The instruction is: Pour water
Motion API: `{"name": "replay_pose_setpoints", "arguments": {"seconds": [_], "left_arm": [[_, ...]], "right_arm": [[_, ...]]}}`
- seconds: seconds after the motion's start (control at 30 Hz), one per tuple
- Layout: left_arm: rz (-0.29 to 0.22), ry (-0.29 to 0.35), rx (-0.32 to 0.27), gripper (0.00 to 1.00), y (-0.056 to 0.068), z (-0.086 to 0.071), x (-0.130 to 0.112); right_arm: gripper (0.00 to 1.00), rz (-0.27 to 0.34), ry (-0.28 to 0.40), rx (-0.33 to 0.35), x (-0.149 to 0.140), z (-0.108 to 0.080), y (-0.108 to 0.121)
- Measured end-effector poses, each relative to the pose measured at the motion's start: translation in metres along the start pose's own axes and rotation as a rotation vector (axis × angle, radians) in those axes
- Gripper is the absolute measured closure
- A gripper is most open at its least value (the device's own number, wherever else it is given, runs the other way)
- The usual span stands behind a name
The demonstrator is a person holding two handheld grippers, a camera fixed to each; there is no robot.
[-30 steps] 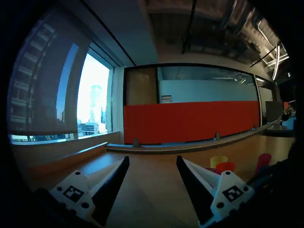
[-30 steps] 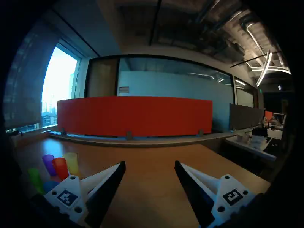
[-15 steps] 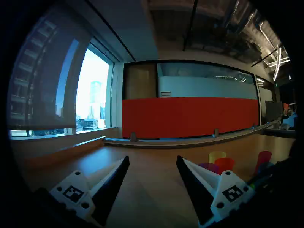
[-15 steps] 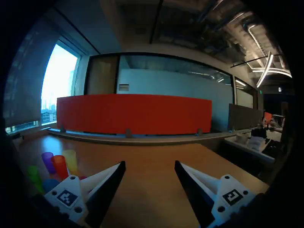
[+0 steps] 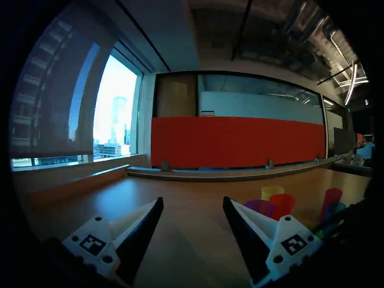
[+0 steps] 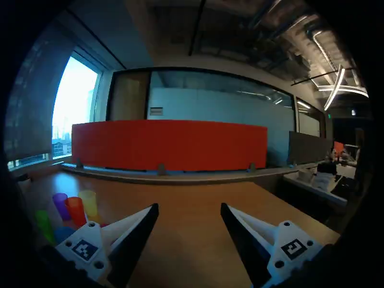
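Note:
Several coloured plastic cups stand upright in a cluster on the wooden table. In the left gripper view a yellow cup [image 5: 271, 192], an orange cup [image 5: 282, 205], a purple cup [image 5: 260, 208] and a pink cup [image 5: 332, 198] stand just right of my left gripper [image 5: 193, 211], which is open and empty. In the right gripper view the purple cup [image 6: 60, 205], orange cup [image 6: 76, 210], yellow cup [image 6: 88, 203] and a green cup [image 6: 44, 224] stand at the lower left, beside my right gripper [image 6: 189, 216], also open with nothing between its fingers.
The wooden table [image 6: 192, 240] stretches ahead to a long red partition [image 6: 168, 145]. A bright window [image 5: 113, 117] with a wooden ledge runs along the left. Another desk with clutter [image 6: 321, 180] stands far right.
The left gripper's view has tipped slightly downward, so the cups show higher and more fully at its right. The right gripper has barely shifted. Both stay open.

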State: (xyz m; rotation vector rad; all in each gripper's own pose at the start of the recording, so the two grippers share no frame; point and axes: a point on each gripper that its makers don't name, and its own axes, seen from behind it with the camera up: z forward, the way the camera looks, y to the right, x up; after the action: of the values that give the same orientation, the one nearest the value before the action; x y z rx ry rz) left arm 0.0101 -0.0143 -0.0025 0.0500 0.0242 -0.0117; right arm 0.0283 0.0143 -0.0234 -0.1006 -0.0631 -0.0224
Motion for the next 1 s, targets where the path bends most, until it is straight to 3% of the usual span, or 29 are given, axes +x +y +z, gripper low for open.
{"name": "replay_pose_setpoints", "arguments": {"seconds": [1.0], "left_arm": [[0.012, -0.023, -0.022, 0.08, 0.006, 0.0026, -0.0088]], "right_arm": [[0.0, -0.002, 0.011, 0.012, 0.0049, -0.0037, -0.0003]]}}
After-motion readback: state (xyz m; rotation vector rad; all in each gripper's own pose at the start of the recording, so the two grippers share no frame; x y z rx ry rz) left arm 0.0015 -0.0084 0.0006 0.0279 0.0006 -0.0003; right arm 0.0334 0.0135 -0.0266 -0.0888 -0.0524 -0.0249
